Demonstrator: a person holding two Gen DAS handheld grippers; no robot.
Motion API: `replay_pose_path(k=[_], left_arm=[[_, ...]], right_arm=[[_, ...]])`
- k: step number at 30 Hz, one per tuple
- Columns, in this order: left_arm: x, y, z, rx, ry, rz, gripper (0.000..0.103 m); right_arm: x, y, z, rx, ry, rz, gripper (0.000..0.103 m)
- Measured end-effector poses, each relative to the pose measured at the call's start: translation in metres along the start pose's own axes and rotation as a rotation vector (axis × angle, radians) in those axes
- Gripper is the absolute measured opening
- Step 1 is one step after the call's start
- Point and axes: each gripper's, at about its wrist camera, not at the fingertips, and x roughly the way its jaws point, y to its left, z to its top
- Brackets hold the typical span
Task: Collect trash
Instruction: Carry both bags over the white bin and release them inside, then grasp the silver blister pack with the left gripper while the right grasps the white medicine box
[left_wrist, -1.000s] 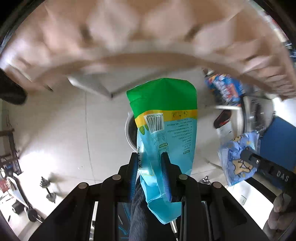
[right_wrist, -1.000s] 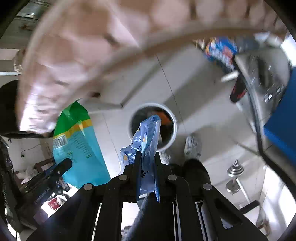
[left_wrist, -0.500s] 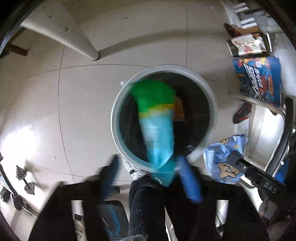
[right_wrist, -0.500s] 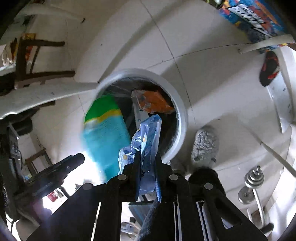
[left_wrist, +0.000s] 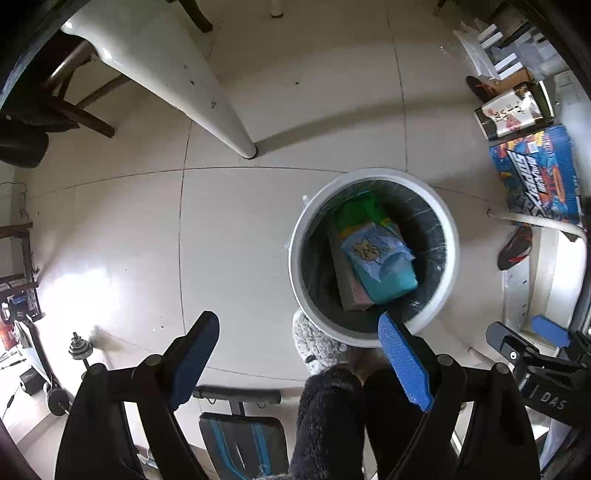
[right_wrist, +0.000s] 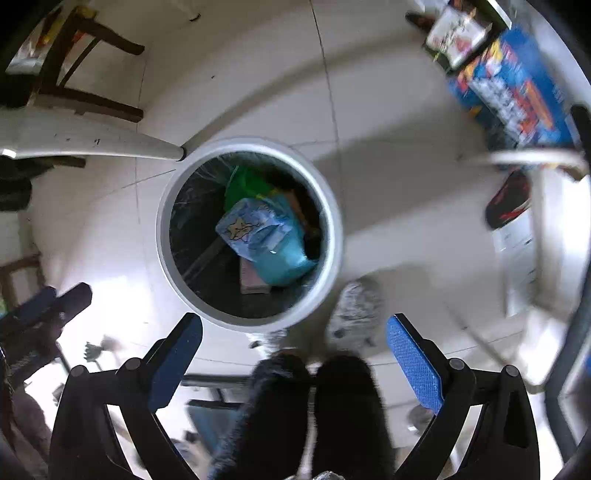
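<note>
Both grippers over the waste bin, jaws spread, nothing between them.

The left gripper (left_wrist: 295, 354) and right gripper (right_wrist: 295, 347) point straight down at a glossy pale tiled floor (left_wrist: 236, 236); both have just been opening, and their blue pads stand wide apart and empty. The white round bin (left_wrist: 373, 177) with a dark liner stands on the floor near a white table leg (left_wrist: 207, 99). Inside it lie the green-and-teal bag (left_wrist: 388, 280) and, on top of it, the pale blue printed wrapper (right_wrist: 255, 225). Printed boxes (left_wrist: 535, 177) stand at the far right; a small dumbbell (left_wrist: 79, 350) lies near left. Dark wooden chair legs (right_wrist: 92, 99) stand far left.
</note>
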Motion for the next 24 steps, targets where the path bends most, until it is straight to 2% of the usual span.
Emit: replay_pose_path(k=[9, 24], left_arm=[[-0.072, 0.003, -0.022, 0.007, -0.027, -0.015, 0.088], [-0.233, 0.010, -0.059, 0.010, -0.117, -0.055, 0.088]], right_arm=[[-0.092, -0.002, -0.029, 0.009, -0.047, -0.036, 0.101], [-0.284, 0.026, -0.081, -0.025, -0.113, 0.000, 0.101]])
